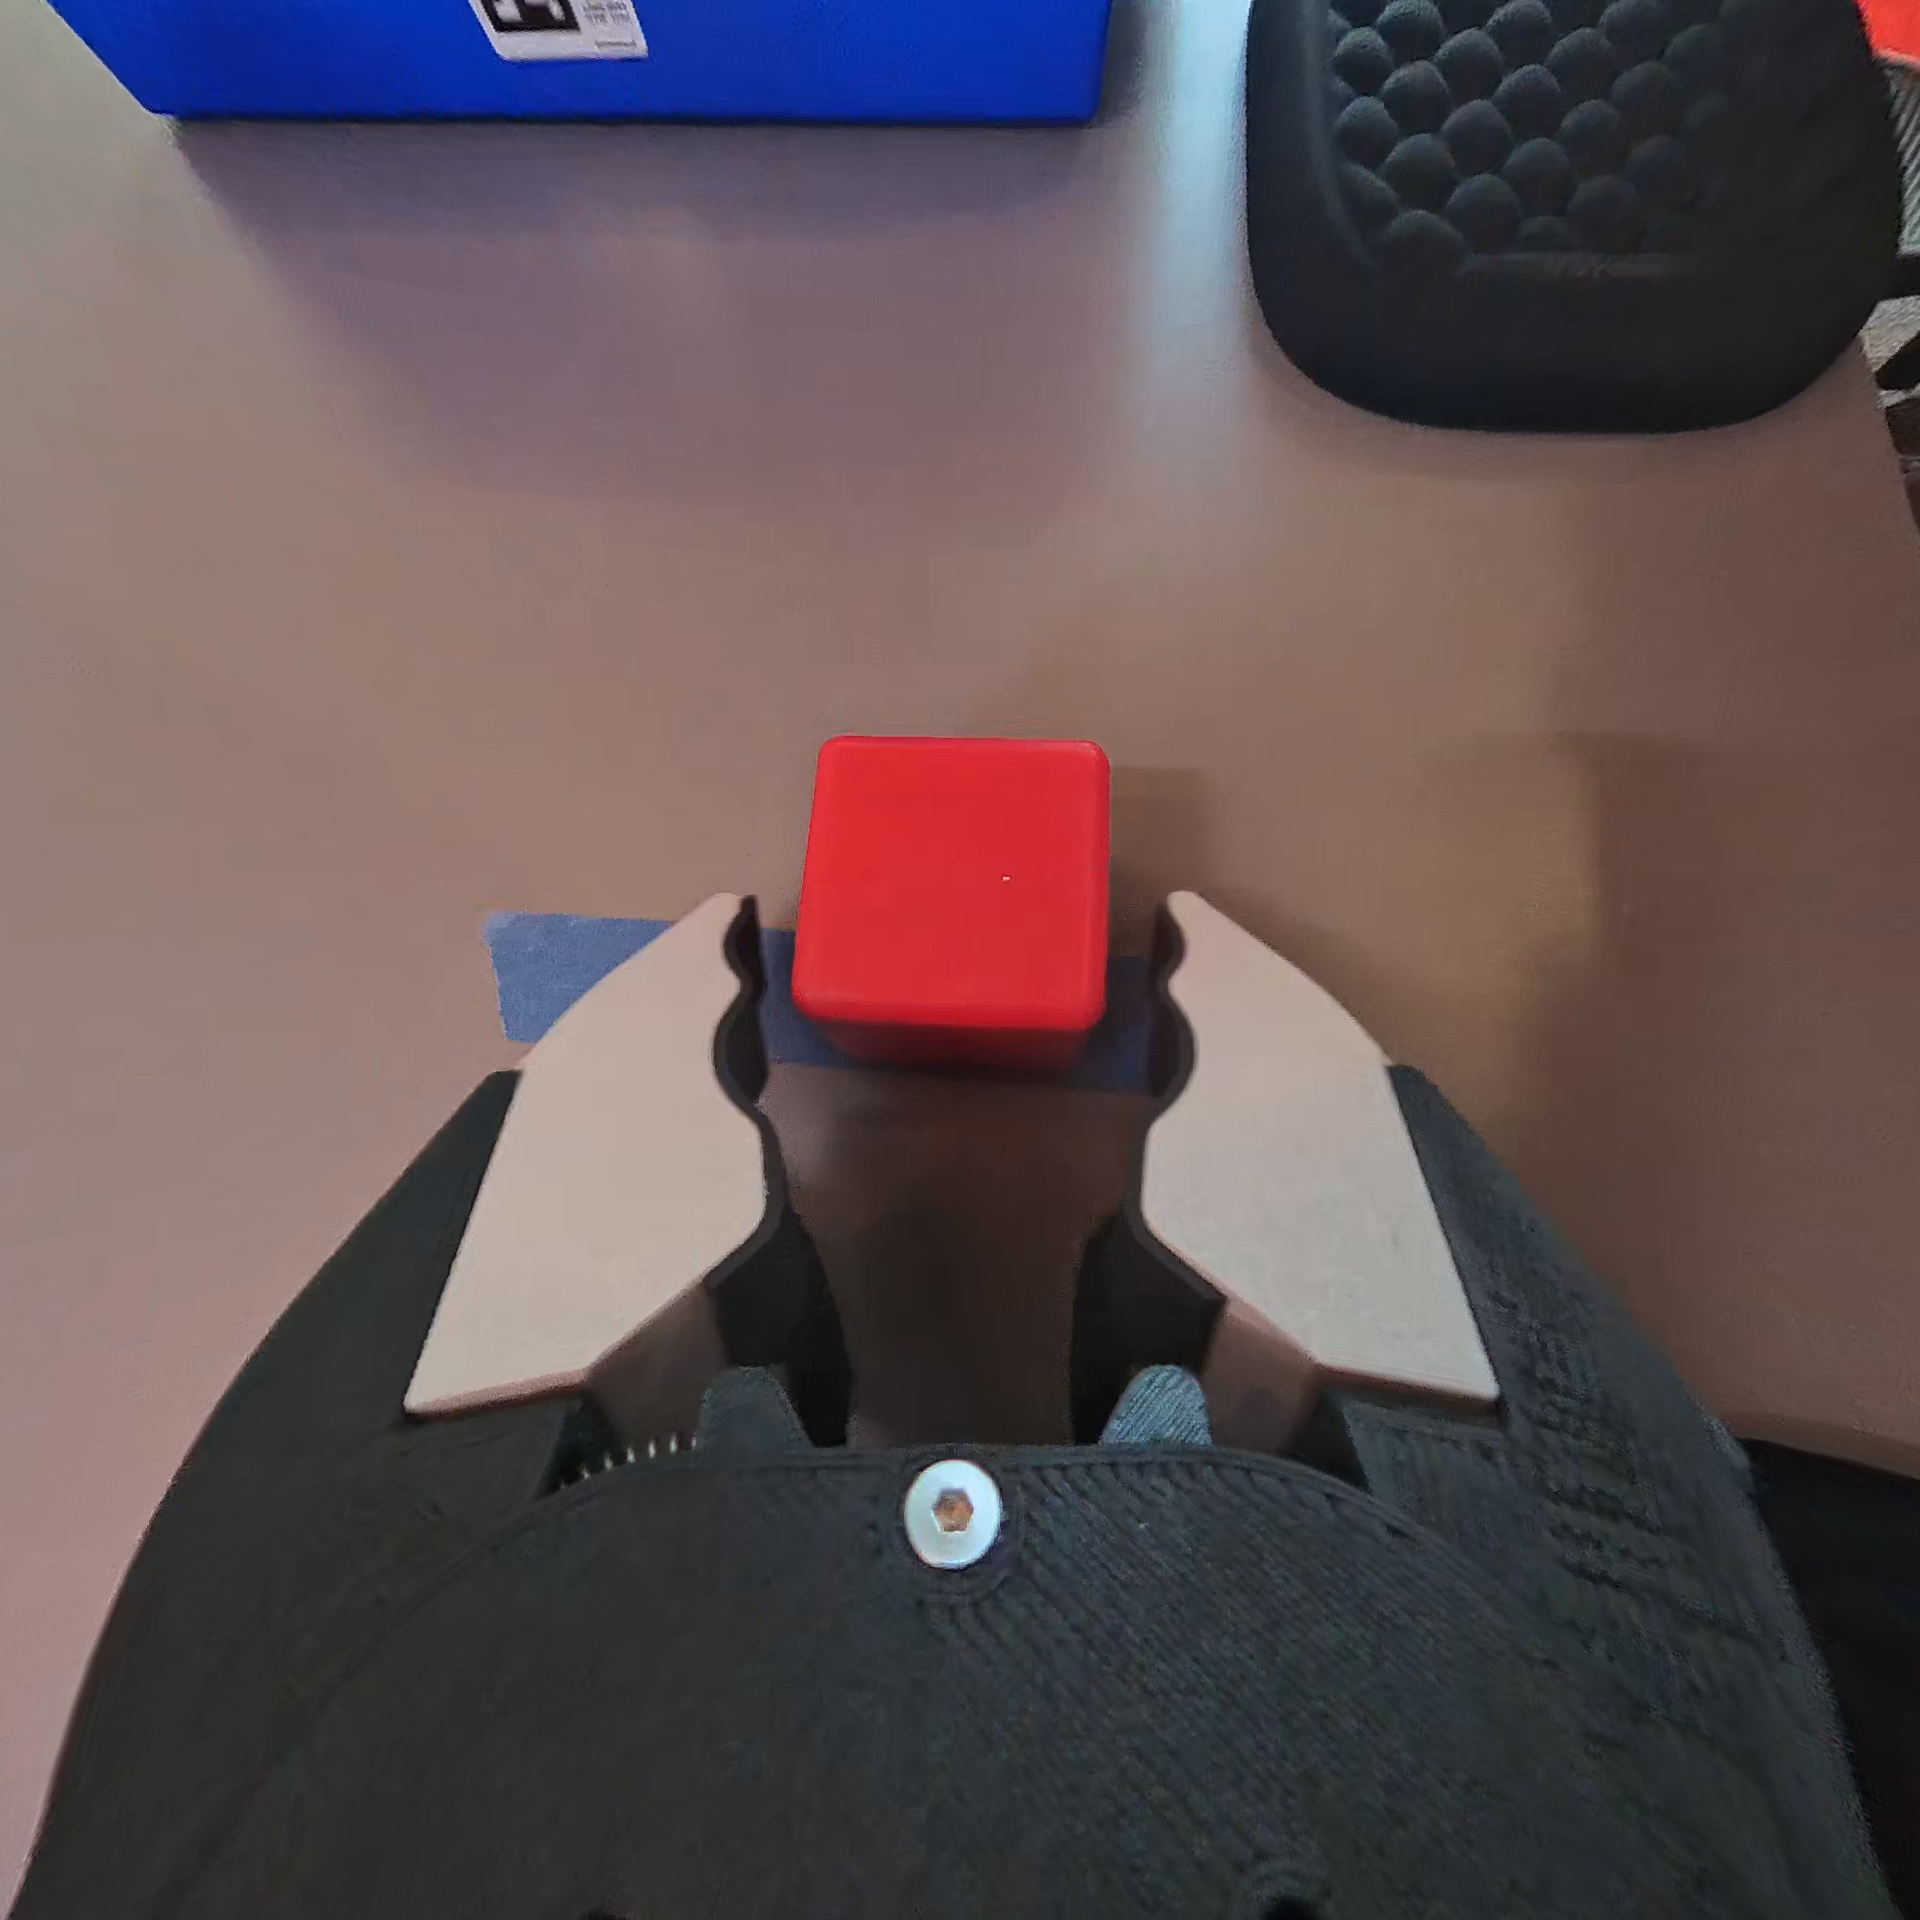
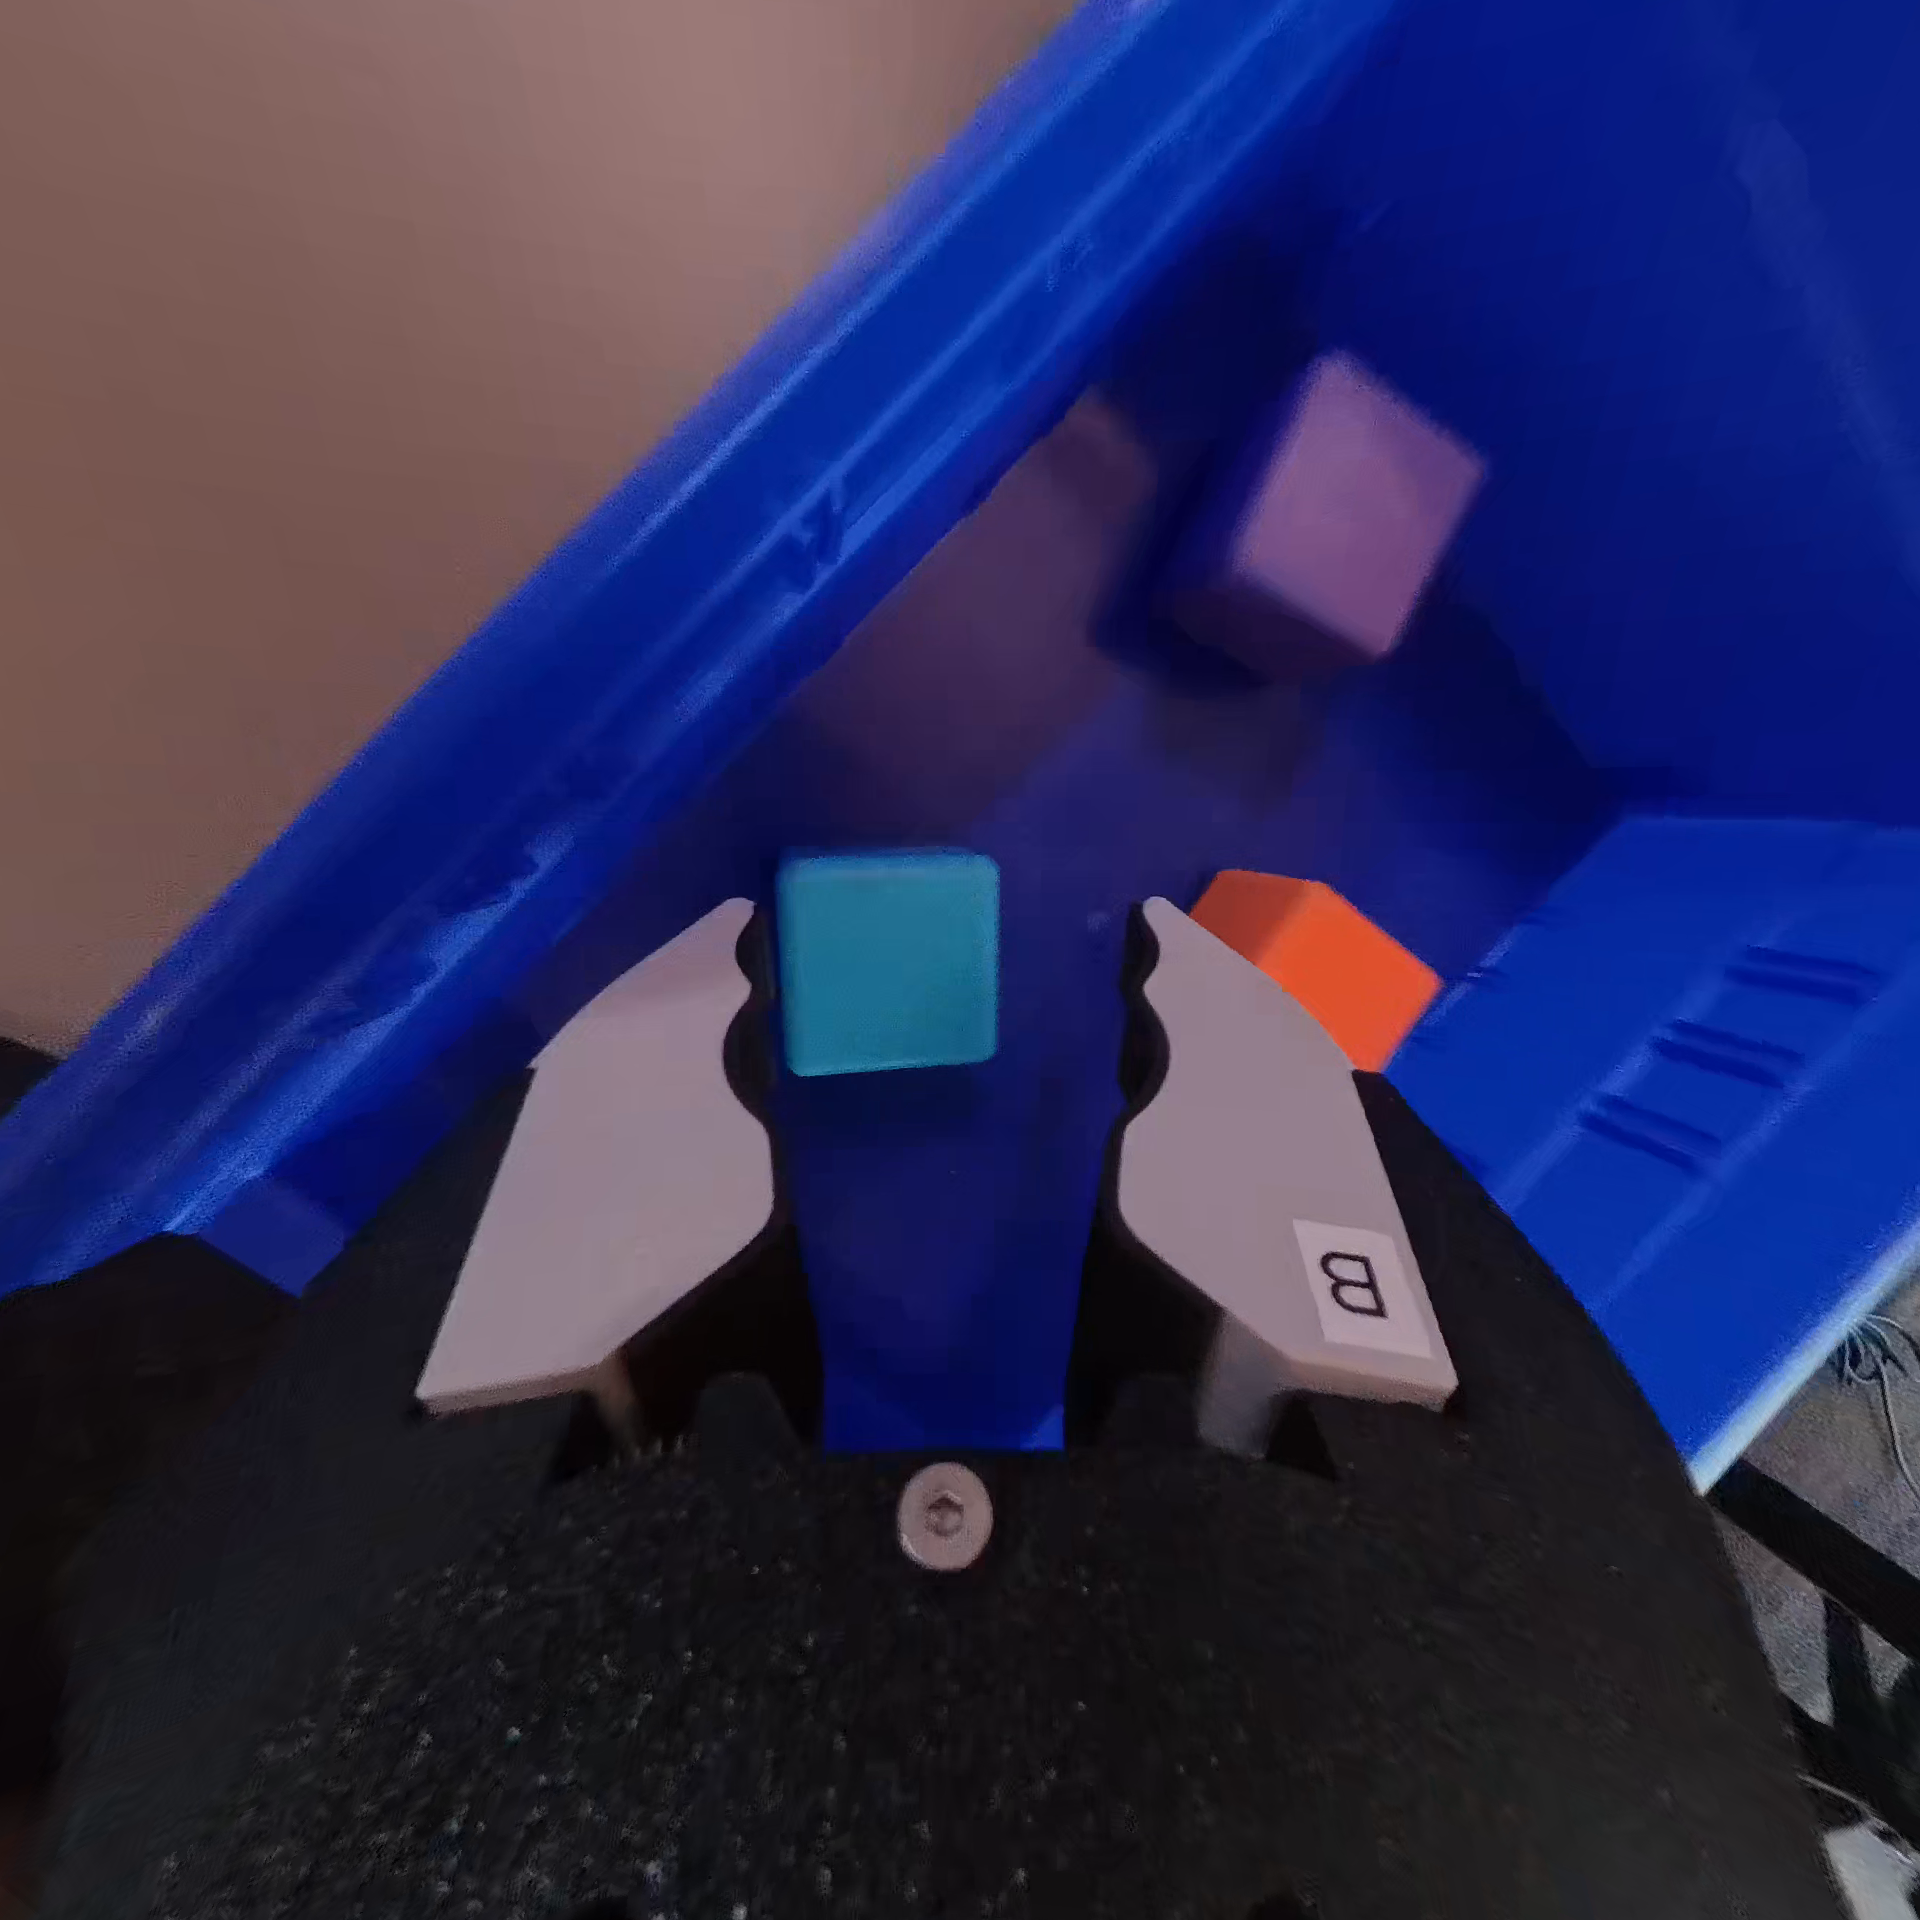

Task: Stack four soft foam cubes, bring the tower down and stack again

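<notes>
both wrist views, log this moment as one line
left gripper: open by red cube on table | right gripper: open over teal cube in blue bin | also binned: purple cube, orange cube

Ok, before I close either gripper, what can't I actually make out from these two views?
- Red cube, left wrist view: its base on the blue tape is hidden by its own body.
- Orange cube, right wrist view: partly behind a finger of the right gripper.
- Purple cube: blurred.
- Blue bin: cut off by the frame edges.
- Left gripper contact with the red cube: unclear.
</notes>
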Motion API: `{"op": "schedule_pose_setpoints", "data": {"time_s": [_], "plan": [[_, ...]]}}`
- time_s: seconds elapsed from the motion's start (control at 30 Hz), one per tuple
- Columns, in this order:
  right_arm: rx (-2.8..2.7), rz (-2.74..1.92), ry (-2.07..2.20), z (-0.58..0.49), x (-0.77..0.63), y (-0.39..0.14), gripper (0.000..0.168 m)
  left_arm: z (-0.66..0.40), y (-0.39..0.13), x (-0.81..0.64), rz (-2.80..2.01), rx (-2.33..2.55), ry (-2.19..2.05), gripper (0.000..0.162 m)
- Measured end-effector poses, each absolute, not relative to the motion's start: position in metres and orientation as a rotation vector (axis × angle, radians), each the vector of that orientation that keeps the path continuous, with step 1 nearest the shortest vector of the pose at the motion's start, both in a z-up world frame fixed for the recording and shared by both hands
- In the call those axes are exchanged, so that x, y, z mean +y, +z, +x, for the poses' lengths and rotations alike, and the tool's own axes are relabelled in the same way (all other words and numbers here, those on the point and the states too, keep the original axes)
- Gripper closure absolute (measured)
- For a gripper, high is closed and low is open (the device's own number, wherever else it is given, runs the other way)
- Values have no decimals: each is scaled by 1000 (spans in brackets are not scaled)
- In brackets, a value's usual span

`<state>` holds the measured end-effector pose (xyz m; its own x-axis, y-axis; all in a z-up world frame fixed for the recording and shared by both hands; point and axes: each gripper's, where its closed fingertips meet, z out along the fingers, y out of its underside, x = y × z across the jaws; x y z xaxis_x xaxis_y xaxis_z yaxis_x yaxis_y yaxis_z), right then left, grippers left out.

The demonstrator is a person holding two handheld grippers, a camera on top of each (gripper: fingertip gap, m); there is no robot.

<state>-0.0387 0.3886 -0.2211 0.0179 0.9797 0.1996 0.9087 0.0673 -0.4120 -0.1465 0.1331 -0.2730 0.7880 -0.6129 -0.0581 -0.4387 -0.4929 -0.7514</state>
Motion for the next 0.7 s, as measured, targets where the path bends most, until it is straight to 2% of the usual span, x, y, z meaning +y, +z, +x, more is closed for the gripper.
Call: {"op": "schedule_pose_setpoints", "data": {"time_s": [0.13, 0.23, 0.3, 0.43, 0.57, 0.7], "plan": [[-1684, -1565, 443, -64, 366, -128, 92, -145, -251, 133, -2077, 689, -368, 51], [-1838, -1219, 792, -92, 271, -84, 98, -150, -223, 133, -1953, 611, -421, 30], [-2092, -1054, 899, -103, 207, -97, 97, -155, -203, 132, -1853, 559, -443, 26], [-2510, -936, 796, -130, 145, -172, 93, -169, -168, 129, -1675, 462, -452, 23], [-2707, -924, 692, -150, 121, -229, 101, -180, -166, 128, -1675, 442, -405, 22], [-2789, -924, 540, -153, 121, -258, 103, -178, -172, 129, -1705, 461, -393, 21]]}}
